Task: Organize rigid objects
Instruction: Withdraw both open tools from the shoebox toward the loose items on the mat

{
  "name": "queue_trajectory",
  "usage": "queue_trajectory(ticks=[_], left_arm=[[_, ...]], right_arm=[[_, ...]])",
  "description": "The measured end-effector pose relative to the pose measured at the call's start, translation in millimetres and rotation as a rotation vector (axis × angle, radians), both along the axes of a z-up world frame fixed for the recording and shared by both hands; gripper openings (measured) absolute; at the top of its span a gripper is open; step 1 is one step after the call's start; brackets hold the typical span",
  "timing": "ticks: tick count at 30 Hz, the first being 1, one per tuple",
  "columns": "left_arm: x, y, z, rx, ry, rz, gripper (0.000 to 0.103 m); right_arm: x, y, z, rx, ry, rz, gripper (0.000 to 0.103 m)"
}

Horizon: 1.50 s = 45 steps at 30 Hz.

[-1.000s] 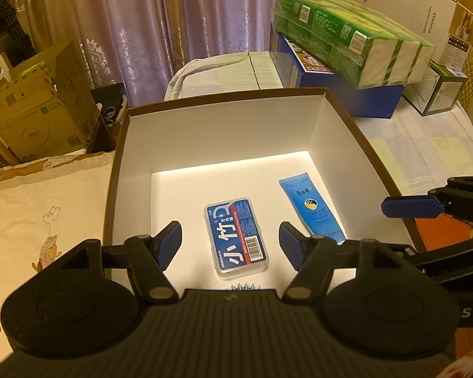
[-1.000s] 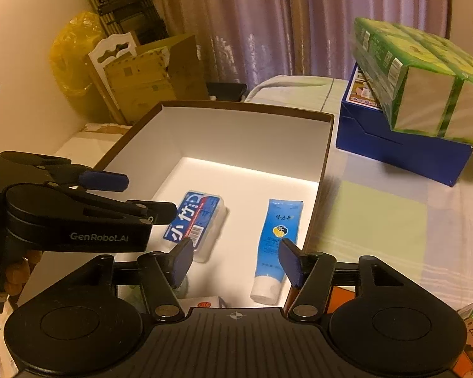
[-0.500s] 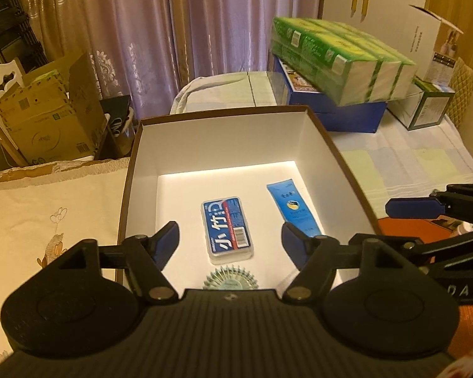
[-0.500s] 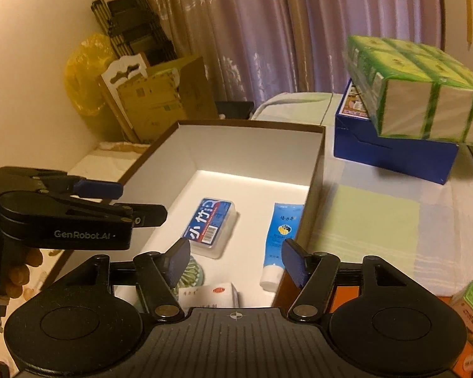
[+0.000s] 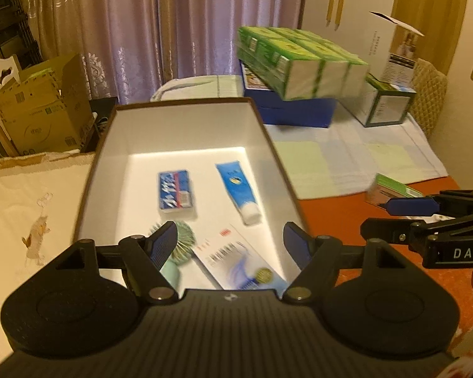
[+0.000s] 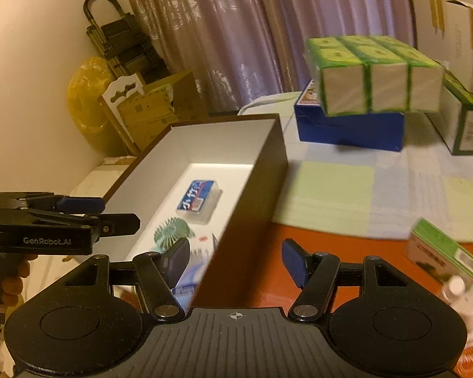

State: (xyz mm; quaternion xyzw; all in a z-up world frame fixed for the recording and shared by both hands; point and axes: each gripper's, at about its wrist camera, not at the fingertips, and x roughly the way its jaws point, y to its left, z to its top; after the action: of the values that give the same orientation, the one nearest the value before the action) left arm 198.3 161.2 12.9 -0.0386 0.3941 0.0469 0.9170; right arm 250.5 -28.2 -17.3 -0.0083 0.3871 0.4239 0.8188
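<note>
The brown box with the white lining (image 5: 269, 145) serves as the landmark. Nearest the camera, the left gripper (image 5: 230, 241) hangs over the box's near end with its jaws spread wide and nothing between the pads. The right gripper (image 6: 235, 260) straddles the box's near right wall, one finger inside the box line and one outside over the orange tabletop (image 6: 347, 245); its jaws stand apart and hold nothing.

Inside the box, at the near end, lie a flat white carton with blue print (image 5: 239, 258) and, just left of it, a small teal fan (image 5: 181, 242). Further in, a blue and red plastic case (image 5: 176, 193) lies left of centre, and a blue tube with a white cap (image 5: 238, 187) lies to its right, cap towards the near end, close to the right wall. The four things lie apart from one another, or nearly so; the fan and carton look close, though blur hides whether they touch.

Right of the box, on the orange tabletop, sit a small green-topped carton (image 6: 441, 252) and a small white bottle (image 6: 455, 286). Beyond the box's far right corner, a pale checked cloth (image 5: 347, 163) carries a blue box (image 5: 290, 110) with a green pack of cartons (image 5: 302, 60) stacked on it. Left of the box is a cardboard carton (image 5: 44, 116); curtains (image 5: 160, 25) hang behind.
</note>
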Motion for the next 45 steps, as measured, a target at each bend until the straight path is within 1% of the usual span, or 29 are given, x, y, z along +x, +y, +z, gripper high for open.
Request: queue_trajectory(ticks=[3,7,9,14,18,21,27,31,33,36,39,42,45], left_arm=[[-10.8,-17.6,-3.6,-0.011,0.012,-0.005,0.071],[-23.4,-42.8,-10.9,-0.024,0.035,-0.027,0.071],[-28.6,-56.0,-13.6,-0.021,0.038,-0.037,0.071],[-35.4,-90.6,-20.5,-0.045,0.047,-0.072,0.071],[-35.3,-122.9,-26.9,-0.067,0.058,-0.129,0.070],[-33.7,-149.2,-32.0,-0.071,0.063,-0.185,0.070],[-19.9,-194.1,-44.6,-0.067,0.077,-0.266,0.068],[-6.0,-220.1,-53.6,-0.057,0.085,-0.316,0.063],[2.0,-233.2,-59.3,-0.056,0.089,-0.340,0.063],[14.3,-250.7,-67.8,-0.059,0.100,-0.359,0.063],[27.4,-265.9,-76.1,-0.062,0.107,-0.372,0.059],[40.1,-278.8,-83.1,-0.064,0.101,-0.381,0.059],[51.5,-293.2,-89.4,-0.047,0.084,-0.395,0.052]], right_arm=[[-8.1,-22.0,0.4,0.001,0.003,-0.002,0.062],[-15.9,-52.2,-4.1,-0.022,0.007,-0.016,0.062],[-17.8,-68.1,-8.1,-0.035,0.022,-0.025,0.062],[-22.9,-105.3,-17.4,-0.070,0.048,-0.040,0.062],[-28.0,-133.1,-22.2,-0.090,0.059,-0.053,0.062],[-29.7,-155.1,-26.1,-0.109,0.071,-0.083,0.062],[-24.2,-204.3,-34.3,-0.133,0.112,-0.199,0.062],[-17.9,-233.9,-36.9,-0.152,0.118,-0.268,0.062],[-16.0,-246.9,-38.0,-0.155,0.121,-0.296,0.062],[-12.6,-266.2,-39.9,-0.158,0.128,-0.339,0.062],[-8.2,-280.3,-42.7,-0.169,0.126,-0.371,0.062],[-3.1,-293.9,-45.3,-0.181,0.123,-0.397,0.062],[4.4,-304.9,-48.1,-0.196,0.106,-0.423,0.062]])
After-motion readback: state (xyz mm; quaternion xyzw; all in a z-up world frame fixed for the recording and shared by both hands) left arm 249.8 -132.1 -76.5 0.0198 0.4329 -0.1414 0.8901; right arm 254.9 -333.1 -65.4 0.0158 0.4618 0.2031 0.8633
